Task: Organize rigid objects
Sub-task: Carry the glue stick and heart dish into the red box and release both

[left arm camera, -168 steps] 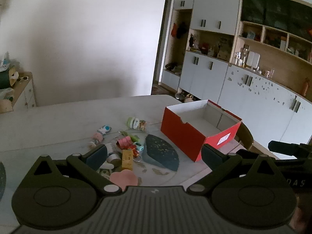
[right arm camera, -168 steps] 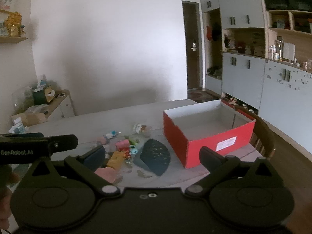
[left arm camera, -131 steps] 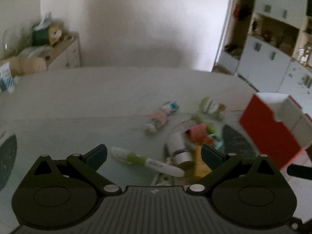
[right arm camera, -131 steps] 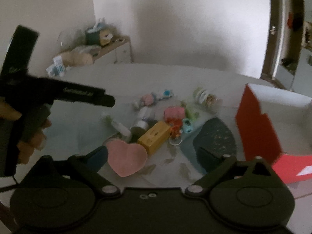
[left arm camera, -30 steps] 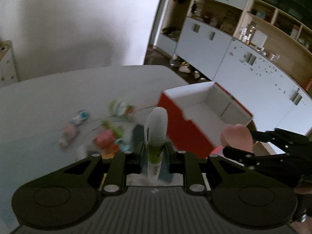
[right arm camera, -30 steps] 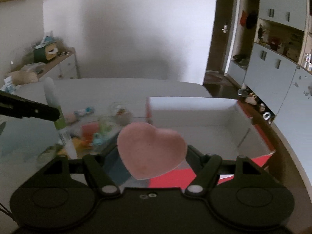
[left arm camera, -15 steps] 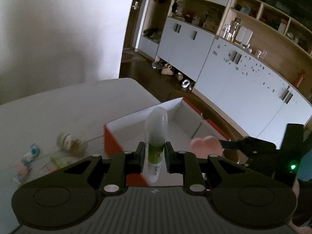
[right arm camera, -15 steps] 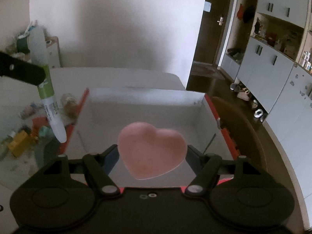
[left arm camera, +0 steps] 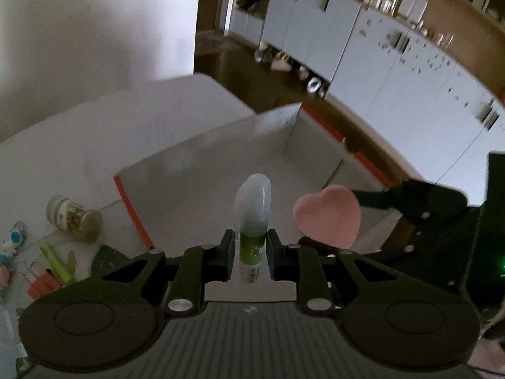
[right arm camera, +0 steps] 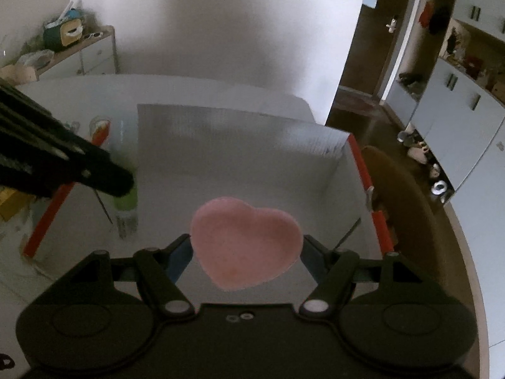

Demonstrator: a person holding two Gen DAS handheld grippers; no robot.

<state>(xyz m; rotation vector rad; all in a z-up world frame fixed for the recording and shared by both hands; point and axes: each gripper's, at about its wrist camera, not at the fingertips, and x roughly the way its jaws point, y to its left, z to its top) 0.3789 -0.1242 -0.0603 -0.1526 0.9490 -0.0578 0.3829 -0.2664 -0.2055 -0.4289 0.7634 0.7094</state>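
While both grippers hang over the red box (right arm camera: 363, 170) — left gripper (left arm camera: 247, 249) clamping a glue stick (left arm camera: 252, 221), right gripper (right arm camera: 246, 249) gripping the pink heart (right arm camera: 246, 243) at frame centre — release likely comes next.

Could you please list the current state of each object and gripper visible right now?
Green-and-white glue stick: upright, clamped in left gripper.
Pink heart-shaped dish: held by right gripper over box.
Red cardboard box: open, nothing visible inside.
Small labelled jar: lying on its side.
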